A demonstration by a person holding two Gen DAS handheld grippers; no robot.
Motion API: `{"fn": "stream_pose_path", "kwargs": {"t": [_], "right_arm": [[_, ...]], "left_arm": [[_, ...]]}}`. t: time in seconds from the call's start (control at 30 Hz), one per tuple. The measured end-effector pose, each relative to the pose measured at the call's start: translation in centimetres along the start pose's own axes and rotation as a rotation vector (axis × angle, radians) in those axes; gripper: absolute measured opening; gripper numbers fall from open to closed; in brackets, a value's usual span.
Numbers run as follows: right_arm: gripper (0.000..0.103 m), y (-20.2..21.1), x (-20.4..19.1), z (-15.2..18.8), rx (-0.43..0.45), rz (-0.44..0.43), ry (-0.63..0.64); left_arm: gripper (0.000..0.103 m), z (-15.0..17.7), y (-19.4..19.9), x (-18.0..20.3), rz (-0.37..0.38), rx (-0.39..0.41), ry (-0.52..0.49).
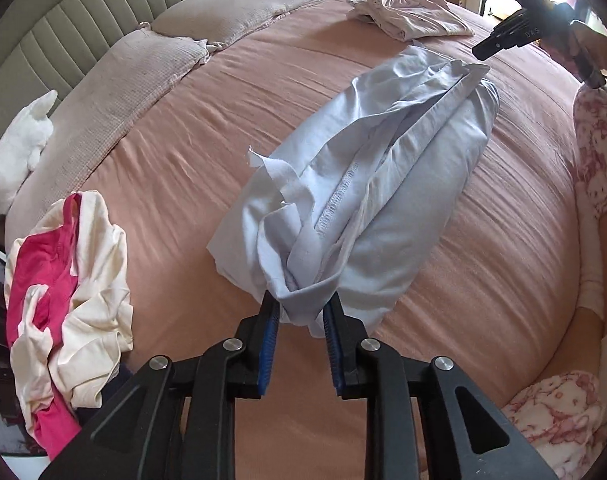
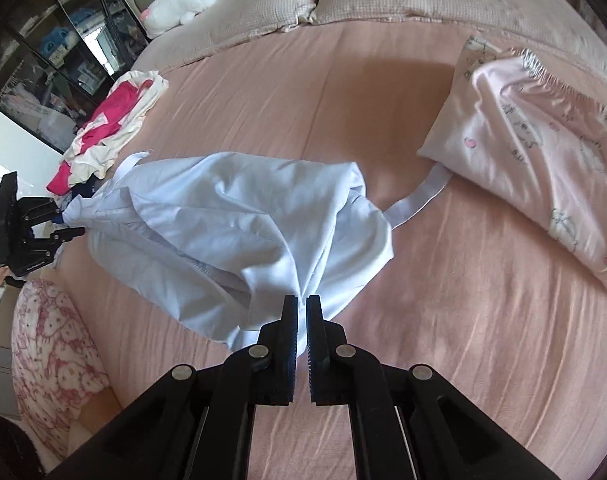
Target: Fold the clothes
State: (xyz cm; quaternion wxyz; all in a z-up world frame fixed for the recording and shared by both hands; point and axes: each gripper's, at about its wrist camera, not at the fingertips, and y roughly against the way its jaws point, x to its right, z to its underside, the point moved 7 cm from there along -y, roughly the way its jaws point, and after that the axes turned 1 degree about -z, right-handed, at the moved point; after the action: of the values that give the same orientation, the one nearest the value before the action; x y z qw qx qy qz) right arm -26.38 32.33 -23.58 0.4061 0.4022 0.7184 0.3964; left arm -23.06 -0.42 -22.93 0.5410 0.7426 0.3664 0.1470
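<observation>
Bed (image 1: 183, 128) — pink cover, wrinkled, takes up most of both views; padded headboard (image 1: 63, 28) behind it.

Light blue garment (image 1: 383, 168) — lies bunched and loosely lengthwise on the middle of the bed, stretched between the two claws. A white strap (image 2: 419, 196) trails from its far end toward the folded pink piece.

Left claw (image 1: 301, 312) — black arms, blue pads (image 1: 268, 344). Jaws stand partly apart, with one gathered end of the blue garment between the tips; the cloth touches both pads there. No earlier view to compare.

Right claw (image 2: 302, 312) — jaws nearly together, clamped on a thin pinch of the blue garment's other end. In the left wrist view it shows at the upper right, well above the bed.

Folded pink garment (image 2: 535, 140) — printed, with a gathered waistband, lying flat on the bed to the right of the blue one, apart from it except where the strap reaches.

Pile of clothes (image 1: 63, 280) — cream and bright pink pieces, crumpled, at the bed's edge near the left claw.

Pillows (image 1: 163, 52) — two, beige, along the headboard.

White plush toy (image 1: 19, 148) — beside the pillows at the bed's corner.

Person — pink-and-white printed sleeve (image 1: 595, 152) at the bed's side.

Glass-fronted cabinet (image 2: 43, 48) — past the pile, contents unclear.
</observation>
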Motion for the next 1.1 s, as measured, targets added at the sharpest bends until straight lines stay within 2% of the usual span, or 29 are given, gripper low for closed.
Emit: {"fn": "stream_pose_path", "kwargs": {"t": [0.03,0.07,0.1,0.13,0.23,0.27,0.3,0.33,0.37,0.4,0.6,0.67,0.73,0.77,0.8,0.87,0.93,1.0,1.03,1.1], "right_arm": [[0.015,0.2,-0.6,-0.3,0.024,0.016,0.024],[0.040,0.3,-1.3,-0.5,0.048,0.029,0.046],[0.069,-0.1,-1.9,-0.7,0.062,0.036,0.066],[0.076,-0.8,-2.3,-1.0,0.067,0.041,0.072],[0.076,-3.1,-3.0,-1.7,0.060,0.041,0.071],[0.063,-3.9,-3.1,-1.8,0.044,0.029,0.057],[0.033,-4.7,-3.2,-1.8,0.027,0.017,0.044],[0.024,-5.3,-3.1,-1.7,0.002,0.044,0.045],[0.019,-5.3,-3.0,-1.6,-0.007,0.055,0.055],[0.007,-5.2,-3.0,-1.5,-0.014,0.063,0.066],[0.006,-0.9,-1.9,-0.5,0.015,0.056,0.070],[0.006,-0.5,-1.5,0.4,-0.005,0.064,0.068],[0.007,-1.0,-1.2,1.4,-0.046,0.073,0.077],[0.012,-1.9,-1.1,2.2,-0.103,0.063,0.073],[0.022,-2.6,-0.8,3.0,-0.157,0.060,0.054],[0.036,-3.0,-0.1,3.8,-0.195,0.068,0.030],[0.042,-1.9,0.4,3.7,-0.170,0.066,0.028],[0.050,-0.2,1.2,2.9,-0.119,0.115,0.023],[0.053,0.7,1.6,2.4,-0.093,0.141,0.020],[0.055,1.9,1.4,1.5,-0.084,0.184,0.049]], "left_arm": [[0.054,-0.2,0.2,-0.1,0.007,0.014,0.019],[0.064,-0.5,0.3,-0.2,0.024,0.041,0.043],[0.072,-0.9,0.4,-0.3,0.048,0.068,0.070],[0.072,-1.3,0.4,-0.5,0.080,0.093,0.107],[0.072,-2.3,-0.6,-1.7,0.117,0.111,0.215],[0.071,-2.5,-1.1,-2.1,0.124,0.105,0.239],[0.034,-2.5,-1.7,-2.3,0.126,0.088,0.255],[0.004,-2.4,-2.5,-2.3,0.117,0.053,0.258],[0.004,-2.3,-3.0,-2.2,0.114,0.027,0.256],[0.004,-2.2,-3.1,-1.9,0.122,0.015,0.246],[0.004,-1.7,-0.1,0.7,0.132,0.053,0.102],[0.005,-0.8,0.1,1.5,0.150,0.016,0.057],[0.005,0.6,-0.9,2.0,0.150,-0.064,0.034],[0.005,1.3,-1.3,2.0,0.147,-0.101,0.035],[0.005,1.8,-1.3,2.0,0.144,-0.119,0.038],[0.006,2.5,-0.6,1.6,0.135,-0.125,0.055],[0.006,2.7,1.0,1.2,0.166,-0.085,0.086],[0.006,2.5,3.5,1.1,0.252,-0.011,0.090],[0.006,2.3,4.6,1.0,0.271,0.014,0.080],[0.007,1.7,6.0,0.5,0.240,0.043,0.070]]}}
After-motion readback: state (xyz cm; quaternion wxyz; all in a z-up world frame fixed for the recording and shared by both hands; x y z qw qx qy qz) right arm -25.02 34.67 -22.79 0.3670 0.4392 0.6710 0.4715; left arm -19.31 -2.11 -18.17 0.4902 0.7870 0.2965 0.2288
